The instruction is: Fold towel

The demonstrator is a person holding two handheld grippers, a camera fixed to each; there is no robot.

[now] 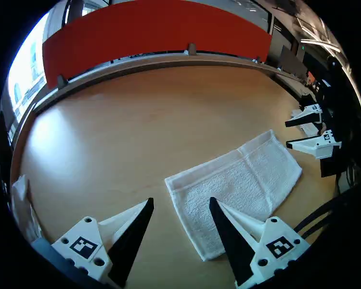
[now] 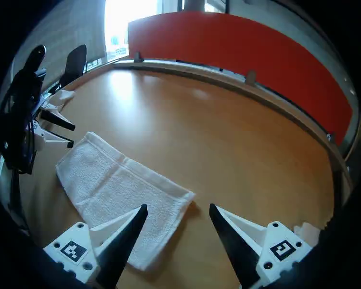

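Note:
A white towel (image 1: pixel 248 178) lies flat on the wooden table (image 1: pixel 132 120), folded into a long rectangle. My left gripper (image 1: pixel 180 202) is open, low over the towel's near corner, with its right finger (image 1: pixel 228 231) over the cloth. At the towel's far end my right gripper (image 1: pixel 287 134) stands open. In the right gripper view the towel (image 2: pixel 108 185) runs off to the left. My right gripper (image 2: pixel 177 208) hangs open by the towel's near corner, its left finger (image 2: pixel 122 236) above the cloth. The left gripper (image 2: pixel 72 136) shows open at the far end. Neither holds anything.
A red partition (image 1: pixel 151 33) runs along the table's (image 2: pixel 228 144) far edge, where the red partition (image 2: pixel 257 48) also stands. A crumpled white cloth (image 1: pixel 19 202) lies at the table's side. Black chairs (image 2: pixel 74 62) stand past the far corner, near a bright window.

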